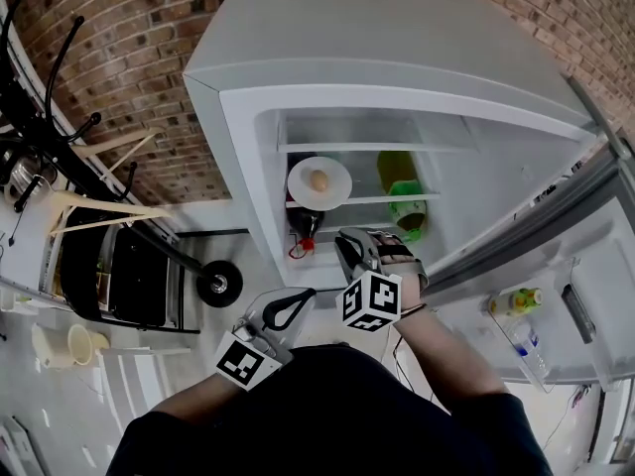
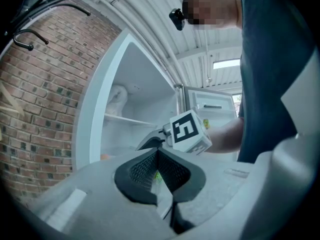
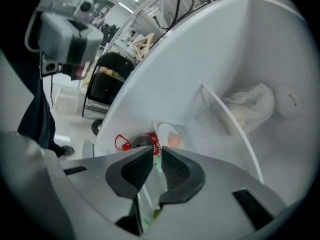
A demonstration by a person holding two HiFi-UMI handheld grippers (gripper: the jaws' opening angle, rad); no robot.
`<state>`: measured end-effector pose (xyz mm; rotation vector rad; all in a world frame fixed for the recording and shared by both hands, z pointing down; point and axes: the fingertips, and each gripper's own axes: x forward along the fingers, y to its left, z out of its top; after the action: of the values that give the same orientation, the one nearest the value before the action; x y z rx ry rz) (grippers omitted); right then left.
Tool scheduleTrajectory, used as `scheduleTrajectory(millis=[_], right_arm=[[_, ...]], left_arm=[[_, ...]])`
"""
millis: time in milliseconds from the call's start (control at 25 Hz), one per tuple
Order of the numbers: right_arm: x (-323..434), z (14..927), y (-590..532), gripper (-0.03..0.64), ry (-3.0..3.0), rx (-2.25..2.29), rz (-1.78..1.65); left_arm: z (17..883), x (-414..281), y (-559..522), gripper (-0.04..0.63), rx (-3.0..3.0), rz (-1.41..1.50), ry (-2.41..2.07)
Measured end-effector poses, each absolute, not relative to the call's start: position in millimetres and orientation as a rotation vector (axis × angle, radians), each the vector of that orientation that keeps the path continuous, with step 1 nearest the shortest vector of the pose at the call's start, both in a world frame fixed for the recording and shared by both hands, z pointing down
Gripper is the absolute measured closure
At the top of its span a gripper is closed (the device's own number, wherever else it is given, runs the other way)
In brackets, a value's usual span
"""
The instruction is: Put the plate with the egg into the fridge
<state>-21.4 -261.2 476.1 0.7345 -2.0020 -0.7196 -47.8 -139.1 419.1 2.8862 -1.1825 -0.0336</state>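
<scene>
- The right gripper [image 3: 156,156] had its jaws slightly apart, with nothing between them.
- The plate [image 1: 339,188] with the egg [image 1: 318,179] sat on a fridge shelf [image 1: 372,200], ahead of those jaw tips and apart from them.
- The left gripper [image 2: 157,159] had its jaws closed and empty, farther back from the plate.

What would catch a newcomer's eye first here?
The open fridge dominates the head view, with a white plate holding an egg on a shelf inside. A green bottle sits right of the plate, and the right tongs hover, empty, just before that shelf.
</scene>
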Motion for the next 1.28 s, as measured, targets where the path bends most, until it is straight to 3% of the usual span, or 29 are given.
scheduleTrajectory(millis=[280, 920, 1280], right_arm=[[-11.9, 459.3, -214.5, 0.597, -2.333, 0.861, -0.395], [-15.8, 442.8, -165.1, 0.606, -2.821, 0.859, 0.185], [-12.7, 441.2, -160.6, 0.606, -2.854, 0.852, 0.205]], left_arm=[[418.3, -39.3, -140.2, 0.591, 2.913, -0.024, -1.151], [417.1, -30.7, -137.8, 0.591, 2.936, -0.015, -1.097], [414.9, -30.3, -133.2, 0.591, 2.925, -0.014, -1.106]])
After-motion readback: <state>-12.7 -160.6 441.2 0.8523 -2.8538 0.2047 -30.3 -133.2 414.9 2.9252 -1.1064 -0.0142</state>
